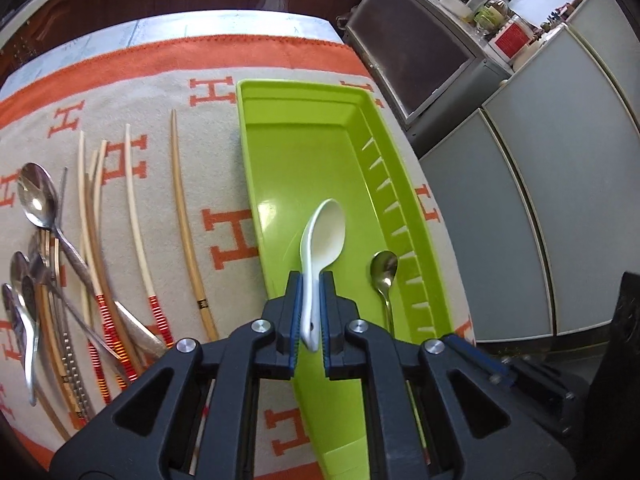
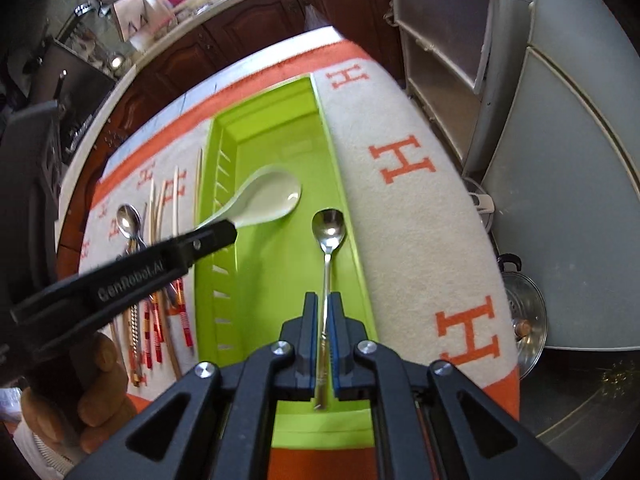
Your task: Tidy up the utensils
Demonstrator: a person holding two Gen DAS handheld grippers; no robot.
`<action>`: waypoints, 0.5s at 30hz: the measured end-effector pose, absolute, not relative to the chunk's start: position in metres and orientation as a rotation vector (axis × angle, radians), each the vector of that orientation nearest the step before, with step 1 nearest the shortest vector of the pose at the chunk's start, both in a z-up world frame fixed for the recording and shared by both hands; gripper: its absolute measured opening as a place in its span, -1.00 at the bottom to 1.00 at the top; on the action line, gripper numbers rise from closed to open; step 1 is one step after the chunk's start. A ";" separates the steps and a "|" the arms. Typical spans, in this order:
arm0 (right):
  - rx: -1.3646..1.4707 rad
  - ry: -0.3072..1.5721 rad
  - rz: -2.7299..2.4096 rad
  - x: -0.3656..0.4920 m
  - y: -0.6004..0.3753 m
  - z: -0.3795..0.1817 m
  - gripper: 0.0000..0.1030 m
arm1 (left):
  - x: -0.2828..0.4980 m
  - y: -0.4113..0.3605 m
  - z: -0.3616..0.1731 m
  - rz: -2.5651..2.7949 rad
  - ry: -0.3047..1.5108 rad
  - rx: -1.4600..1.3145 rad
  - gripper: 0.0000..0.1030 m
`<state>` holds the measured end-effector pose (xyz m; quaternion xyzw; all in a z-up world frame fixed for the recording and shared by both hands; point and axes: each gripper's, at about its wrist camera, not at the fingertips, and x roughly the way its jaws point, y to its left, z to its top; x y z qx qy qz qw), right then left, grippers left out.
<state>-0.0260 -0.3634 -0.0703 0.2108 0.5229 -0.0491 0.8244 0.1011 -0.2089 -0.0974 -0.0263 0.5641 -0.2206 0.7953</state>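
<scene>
My left gripper (image 1: 311, 280) is shut on the handle of a white ceramic spoon (image 1: 326, 232), held over the green plastic tray (image 1: 304, 148). The white spoon (image 2: 268, 198) and left gripper (image 2: 216, 236) also show in the right wrist view. My right gripper (image 2: 323, 300) is shut on the handle of a small metal spoon (image 2: 328, 228), held over the right side of the tray (image 2: 276, 272); it also shows in the left wrist view (image 1: 384, 270). More metal spoons (image 1: 36, 200) and chopsticks (image 1: 184, 216) lie on the cloth left of the tray.
The table is covered by a cream and orange cloth (image 1: 228, 236) with H letters. Grey cabinets (image 1: 540, 184) and a shelf with bottles (image 1: 492, 12) stand to the right. A steel pot (image 2: 524, 320) sits on the floor beyond the table's right edge.
</scene>
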 end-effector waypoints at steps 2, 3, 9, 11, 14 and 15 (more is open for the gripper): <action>0.463 1.078 -0.117 -0.032 -0.366 -0.061 -0.91 | 0.094 -0.203 -0.089 -0.481 1.194 -0.038 -0.91; 0.464 1.066 -0.121 -0.032 -0.367 -0.058 -0.91 | 0.090 -0.200 -0.084 -0.483 1.187 -0.031 -0.91; 0.452 1.030 -0.147 -0.035 -0.362 -0.047 -0.90 | 0.073 -0.176 -0.067 -0.482 1.182 -0.004 -0.88; 0.456 1.029 -0.139 -0.036 -0.358 -0.047 -0.90 | 0.069 -0.171 -0.063 -0.491 1.187 -0.004 -0.85; 0.447 1.020 -0.141 -0.036 -0.352 -0.044 -0.90 | 0.061 -0.164 -0.054 -0.514 1.168 -0.017 -0.45; 0.441 1.016 -0.143 -0.036 -0.350 -0.042 -0.90 | 0.059 -0.162 -0.052 -0.514 1.158 -0.019 -0.21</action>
